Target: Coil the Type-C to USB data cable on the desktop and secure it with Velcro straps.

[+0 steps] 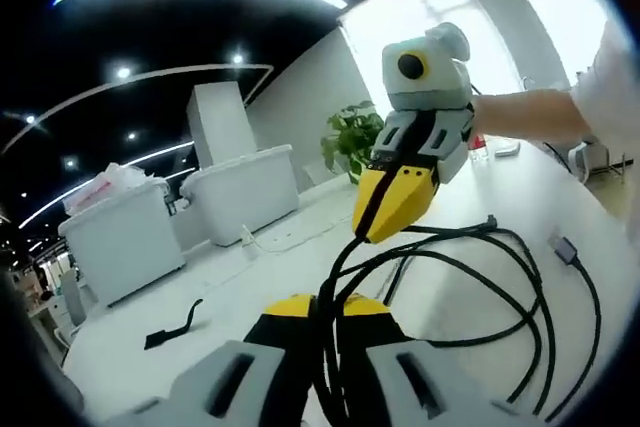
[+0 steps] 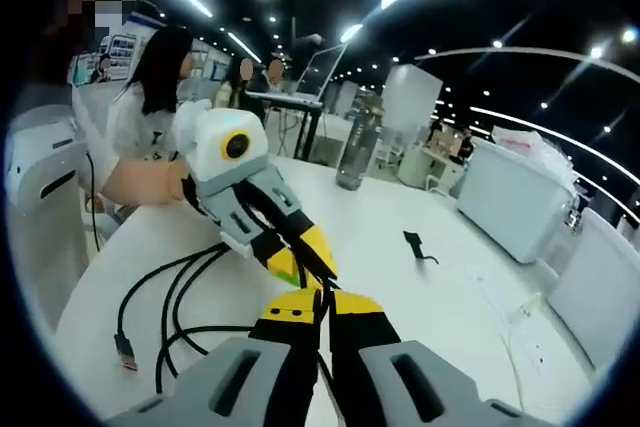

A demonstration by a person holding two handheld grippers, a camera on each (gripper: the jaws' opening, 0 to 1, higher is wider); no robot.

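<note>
In the left gripper view, our left gripper (image 1: 325,312) rises from the bottom with its yellow-tipped jaws drawn in on a bundle of the black cable (image 1: 470,287), several strands running up between them. The right gripper (image 1: 385,209) comes in from above and to the right, its jaws narrowed to a point where the same strands meet it. The rest of the cable lies in loose loops on the white table (image 1: 250,277) to the right, and one plug (image 1: 565,247) lies flat at the far side. A small black strap (image 1: 172,327) lies on the table to the left, well apart from the loops.

In the right gripper view, our right gripper (image 2: 322,315) has the strands pinched between its jaws, and the left gripper (image 2: 300,257) meets it tip to tip from the upper left. The loops trail left over the table, ending in the other plug (image 2: 125,352) near the edge. The strap (image 2: 420,247) lies to the right, beyond the grippers.

The risk, we judge, is the coil springing open. The loops are uneven and slack, so if either grip eases to reach for the strap, the strands could slide out. The plug near the edge could also drag off.
</note>
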